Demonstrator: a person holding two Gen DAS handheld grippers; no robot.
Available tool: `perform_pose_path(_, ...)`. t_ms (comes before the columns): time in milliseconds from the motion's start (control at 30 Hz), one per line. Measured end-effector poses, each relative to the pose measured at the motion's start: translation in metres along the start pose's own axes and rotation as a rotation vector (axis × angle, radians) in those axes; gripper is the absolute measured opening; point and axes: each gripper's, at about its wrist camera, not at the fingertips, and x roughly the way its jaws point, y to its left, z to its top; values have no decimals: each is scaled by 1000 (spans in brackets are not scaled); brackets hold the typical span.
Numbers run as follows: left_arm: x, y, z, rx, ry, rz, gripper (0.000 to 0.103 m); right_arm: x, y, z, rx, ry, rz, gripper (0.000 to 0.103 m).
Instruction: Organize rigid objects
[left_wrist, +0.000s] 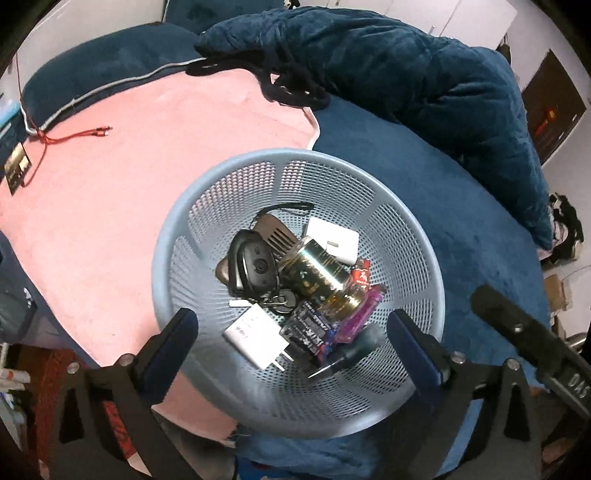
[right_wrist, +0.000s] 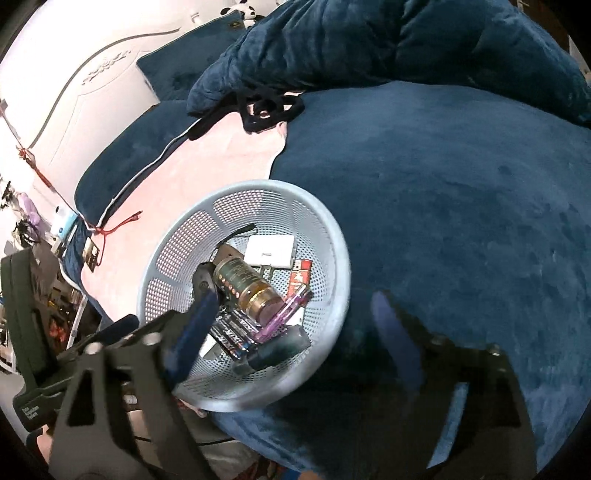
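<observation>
A pale blue mesh basket (left_wrist: 369, 192) sits on the bed, half on a pink towel (left_wrist: 147, 155). It holds a gold-and-black can (left_wrist: 321, 277), two white chargers (left_wrist: 255, 339), a black mouse (left_wrist: 255, 266), a battery pack (left_wrist: 310, 328), a purple lighter (left_wrist: 360, 314), a red lighter, keys and a screwdriver. My left gripper (left_wrist: 295, 343) is open and empty above the basket's near side. My right gripper (right_wrist: 291, 332) is open and empty over the basket (right_wrist: 332, 236); the can (right_wrist: 243, 284) lies between its fingers' line of sight.
A crumpled dark blue blanket (left_wrist: 406, 62) lies behind the basket with a black cord (left_wrist: 291, 88) on the towel's far edge. A red cable (left_wrist: 74, 136) lies at the towel's left. A white headboard (right_wrist: 74, 92) stands at left. The right gripper's body (left_wrist: 528, 339) shows beside the basket.
</observation>
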Motion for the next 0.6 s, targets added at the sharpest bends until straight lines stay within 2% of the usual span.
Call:
perform_pose_path(33, -1, -1, -1, 8, -4, 5, 102, -1, 0, 0, -1, 4, -3, 103)
perform_pose_path(600, -13, -4, -15, 28, -11, 1, 102, -10, 5, -18, -34, -1, -46, 103)
